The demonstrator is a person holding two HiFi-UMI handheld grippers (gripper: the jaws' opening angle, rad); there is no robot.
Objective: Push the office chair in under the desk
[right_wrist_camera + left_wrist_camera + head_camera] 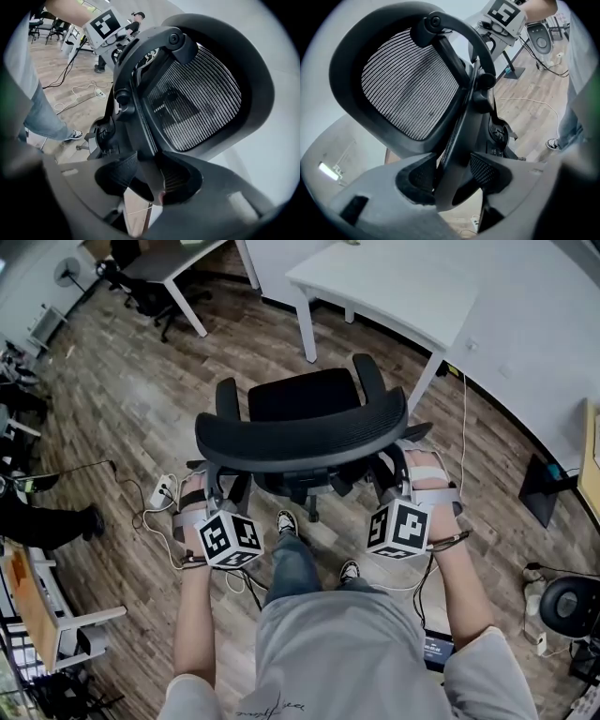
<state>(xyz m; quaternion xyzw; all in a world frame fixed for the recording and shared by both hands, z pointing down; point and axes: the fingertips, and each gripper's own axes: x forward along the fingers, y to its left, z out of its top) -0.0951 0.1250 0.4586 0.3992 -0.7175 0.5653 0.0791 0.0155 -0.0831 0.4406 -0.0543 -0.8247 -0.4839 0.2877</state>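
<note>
Head view: hand-held grippers [214,498] [398,486] clamp office chair [300,432].

Both hand-held grippers [452,180] [147,182] seemingly clamped.

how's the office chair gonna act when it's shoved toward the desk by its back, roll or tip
Likely rolls easily: the office chair stands on a smooth wood floor. The left gripper and right gripper clamp only its back frame, so it may swivel or lean instead of tracking straight.
</note>
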